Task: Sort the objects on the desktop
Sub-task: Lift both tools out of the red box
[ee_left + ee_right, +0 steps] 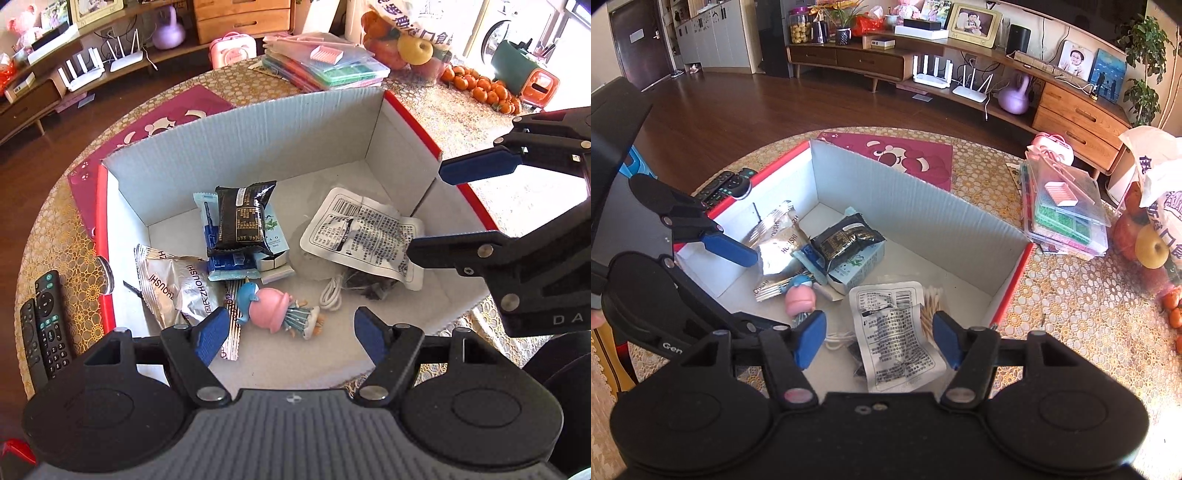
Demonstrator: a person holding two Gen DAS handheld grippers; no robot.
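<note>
A: What is lying in the box (258, 122)?

B: A black packet (242, 218) is resting on a blue pack (221, 258) and a small carton (275, 254) near the middle; a silver pouch (173, 284) is lying to their left; a pink figurine (273, 310) is lying on its side at the near edge; a white printed bag (365, 229) is sitting to the right over a white cable (330, 295).

A: And the claws?

B: The left gripper (291, 332) is hovering over the figurine, fingers wide apart and gripping nothing; the right gripper (879, 339) is hanging over the bag, also spread and empty.

A: Outside the box?

B: Two remotes (44, 325) are lying left of it on the table (55, 236); a pink mat (177, 114) is lying behind; plastic cases (325, 62) and oranges (480, 85) are sitting far right.
</note>
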